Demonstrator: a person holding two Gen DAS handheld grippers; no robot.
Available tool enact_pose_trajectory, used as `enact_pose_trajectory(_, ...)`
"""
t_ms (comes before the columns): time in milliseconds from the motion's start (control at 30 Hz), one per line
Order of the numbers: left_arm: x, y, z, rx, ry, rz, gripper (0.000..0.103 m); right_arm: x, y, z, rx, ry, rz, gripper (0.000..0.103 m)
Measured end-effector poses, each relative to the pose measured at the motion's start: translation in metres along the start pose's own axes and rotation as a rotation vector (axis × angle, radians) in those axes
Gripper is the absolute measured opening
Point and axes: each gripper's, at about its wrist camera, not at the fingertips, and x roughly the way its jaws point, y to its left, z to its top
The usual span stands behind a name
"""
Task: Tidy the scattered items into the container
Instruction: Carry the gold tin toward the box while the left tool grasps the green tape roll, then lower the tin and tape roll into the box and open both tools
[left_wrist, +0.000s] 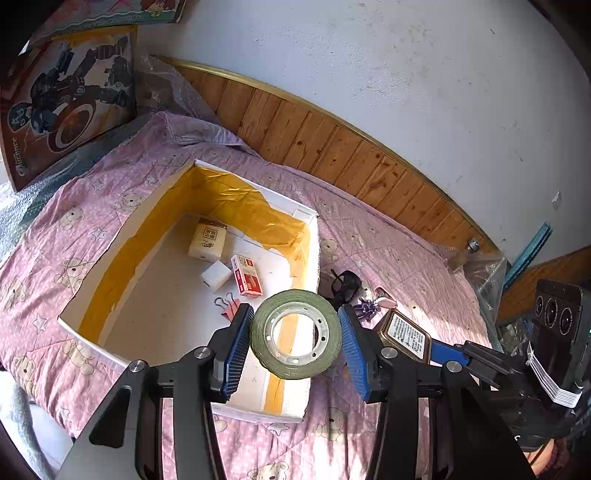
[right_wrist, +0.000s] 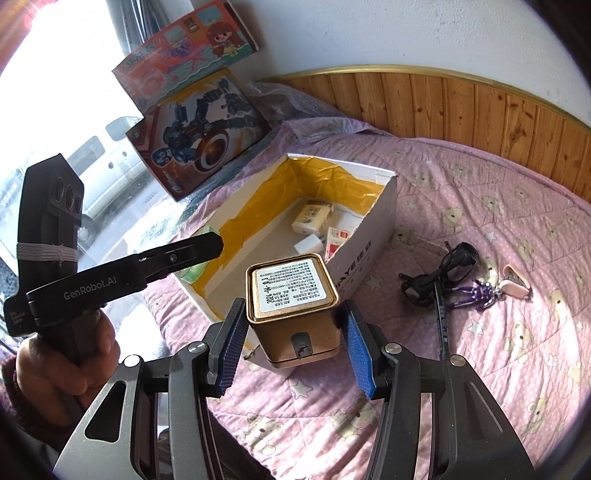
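My left gripper (left_wrist: 294, 314) is shut on a green tape roll (left_wrist: 299, 371), held over the near right corner of the white box (left_wrist: 314, 236) with yellow tape inside. A tissue pack (left_wrist: 208, 238), a white cube (left_wrist: 216, 275), a red packet (left_wrist: 246, 275) and binder clips (left_wrist: 229, 306) lie in the box. My right gripper (right_wrist: 294, 306) is shut on a gold square tin (right_wrist: 291, 288) with a white label, just in front of the box (right_wrist: 369, 236). Black glasses (right_wrist: 458, 258), a purple keychain (right_wrist: 480, 293) and a black pen (right_wrist: 441, 317) lie on the pink quilt.
Two toy boxes (right_wrist: 199, 136) lean against the wall behind the box. A wooden headboard (right_wrist: 480, 107) runs along the far side of the quilt. A hand (right_wrist: 62, 354) holds the left gripper's handle. Bubble wrap (left_wrist: 484, 273) sits at the bed's right edge.
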Motion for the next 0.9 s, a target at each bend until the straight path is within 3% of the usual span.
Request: enact_pose_trajectory(900,0.031,0.060,0.028,-0.104,0.047,0.039,0.048,0.071,0.015,0.069,-0.106,0.095,0.046,0.054)
